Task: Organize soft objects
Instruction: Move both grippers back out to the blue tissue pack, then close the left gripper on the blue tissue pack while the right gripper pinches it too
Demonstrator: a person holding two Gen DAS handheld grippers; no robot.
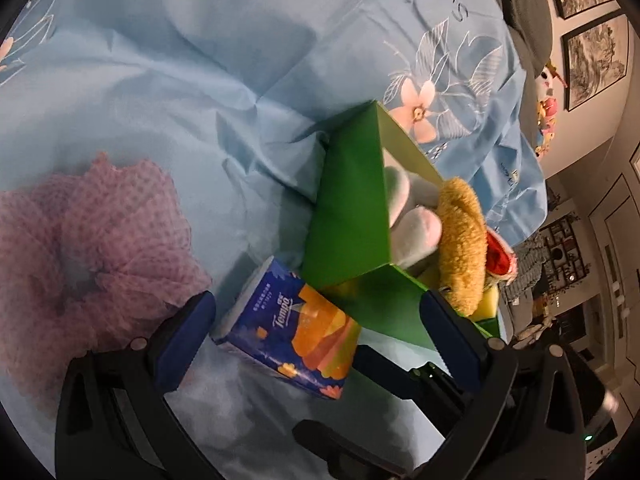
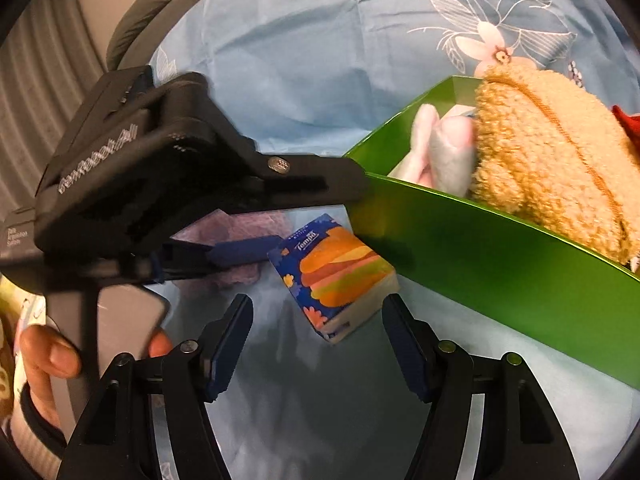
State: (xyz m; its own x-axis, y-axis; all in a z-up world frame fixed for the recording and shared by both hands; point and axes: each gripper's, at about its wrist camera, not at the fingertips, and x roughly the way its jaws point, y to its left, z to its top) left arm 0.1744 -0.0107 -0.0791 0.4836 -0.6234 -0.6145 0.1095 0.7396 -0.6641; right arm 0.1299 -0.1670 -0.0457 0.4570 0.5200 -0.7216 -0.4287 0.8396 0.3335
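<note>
A blue and orange tissue pack [image 1: 288,340] [image 2: 336,276] lies on the light blue floral bedsheet [image 1: 200,80], against the green box [image 1: 352,200] [image 2: 480,248]. In the box are a tan fuzzy plush [image 1: 460,240] [image 2: 552,168], a white and pink plush [image 1: 408,216] [image 2: 444,152] and something red. A pink mesh cloth [image 1: 80,248] lies to the left. My left gripper [image 1: 316,332] [image 2: 316,220] is open, its pads straddling the pack without pressing. My right gripper [image 2: 316,344] is open too, with the pack just beyond its tips.
A hand [image 2: 44,356] holds the left gripper's handle. A grey pillow [image 1: 524,8] lies at the bed's far edge. Small plush toys [image 1: 546,112] and framed pictures [image 1: 592,64] are along the wall. The box wall blocks the right side.
</note>
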